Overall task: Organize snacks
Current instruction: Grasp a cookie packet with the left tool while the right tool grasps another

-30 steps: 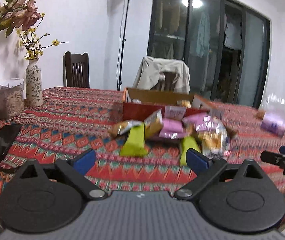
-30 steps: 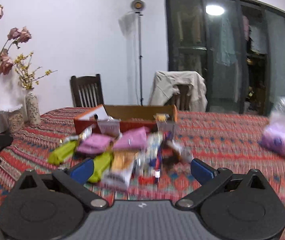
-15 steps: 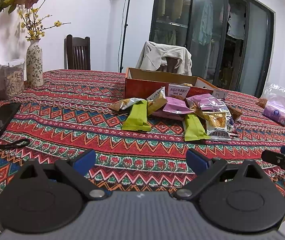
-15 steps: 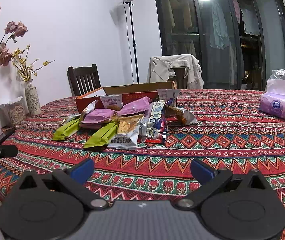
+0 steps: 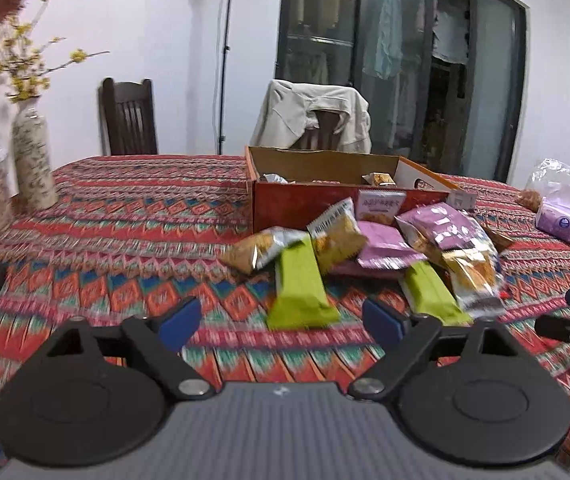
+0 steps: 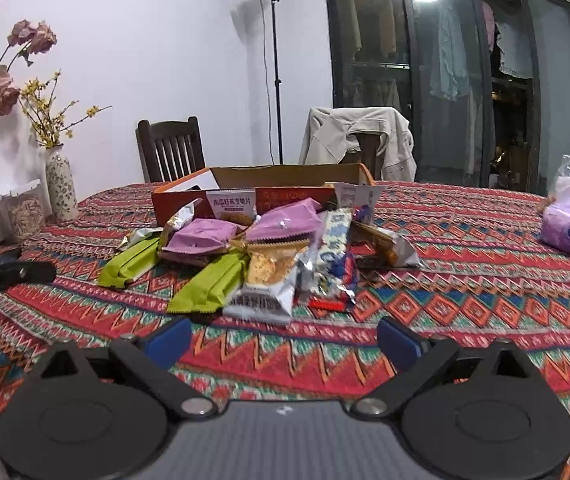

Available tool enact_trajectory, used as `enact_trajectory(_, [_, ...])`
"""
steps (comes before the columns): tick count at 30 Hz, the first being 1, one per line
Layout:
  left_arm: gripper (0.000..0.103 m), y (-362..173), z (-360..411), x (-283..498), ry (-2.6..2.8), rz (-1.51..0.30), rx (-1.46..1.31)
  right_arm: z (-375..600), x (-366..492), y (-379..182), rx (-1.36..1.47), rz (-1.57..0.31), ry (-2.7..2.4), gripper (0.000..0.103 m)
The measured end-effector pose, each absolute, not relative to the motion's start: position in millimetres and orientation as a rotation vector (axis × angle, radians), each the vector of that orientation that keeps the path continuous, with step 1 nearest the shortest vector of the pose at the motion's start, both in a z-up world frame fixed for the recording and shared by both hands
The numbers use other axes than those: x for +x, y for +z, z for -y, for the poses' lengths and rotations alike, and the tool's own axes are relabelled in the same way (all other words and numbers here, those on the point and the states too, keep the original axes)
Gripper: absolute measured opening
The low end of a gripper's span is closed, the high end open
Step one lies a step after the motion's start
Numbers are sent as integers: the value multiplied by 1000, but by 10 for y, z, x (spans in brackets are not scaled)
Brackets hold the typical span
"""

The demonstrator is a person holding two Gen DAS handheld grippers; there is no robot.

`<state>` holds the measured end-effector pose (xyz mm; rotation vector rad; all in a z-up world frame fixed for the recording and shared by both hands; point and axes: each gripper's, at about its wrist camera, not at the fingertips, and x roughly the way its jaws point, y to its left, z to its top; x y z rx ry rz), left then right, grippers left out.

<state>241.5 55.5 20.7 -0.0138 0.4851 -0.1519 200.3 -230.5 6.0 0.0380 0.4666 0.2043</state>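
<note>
Left tongs: my left gripper point(image 5: 281, 318) sits at the bottom centre of the left wrist view, jaws apart but closing, with only patterned tablecloth point(image 5: 125, 240) between the blue pads; nothing held.

Right tongs: my right gripper point(image 6: 283, 338) is low centre in the right wrist view, jaws likewise apart and closing on nothing.

Nearest packet, left: a green packet point(image 5: 301, 290) lies just above the left pads, a little right of centre, long axis running almost straight up the frame, near end toward me.

Nearest packets, right: a silver packet point(image 6: 267, 286) lies just above the gap, slightly left of centre; the second green packet point(image 6: 211, 280) beside it slants from lower left to upper right.

Pile: the rest of the snacks point(image 6: 285, 224), purple ones on top, are heaped mid-frame, touching one another.

Box: the orange box point(image 5: 297, 200) stands open behind the pile, upper centre, a few packets already inside.

Which hand: I judge each hand has its own target straight ahead; the left is lined up best, since its green packet lies lengthwise to the jaws' reach.

Risk: the right side's packets overlap, so I may drag a neighbour along.
</note>
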Motion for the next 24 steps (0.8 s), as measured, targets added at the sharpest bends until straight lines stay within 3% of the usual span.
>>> enact_trajectory(4, [83,213,-692,2924,-210,-511,40,2184,2272,66,32,-494,202,86])
enact_trajectory(10, [83,78,-810,3681,-326,-582,94,2047,2622,60,33,-515,195,84])
enact_trajectory(14, [83,-30,-878,4046,-395,-622,85,1997,2807,24,36,-533,186,74])
enact_trajectory(19, [73,-136,-999,4286,-492,-668,-21,1960,2990,-42,39,-557,164,61])
enact_trajectory(24, [51,-194,-1134,4344,-553,-707,-151,1961,3076,-90,42,-574,168,49])
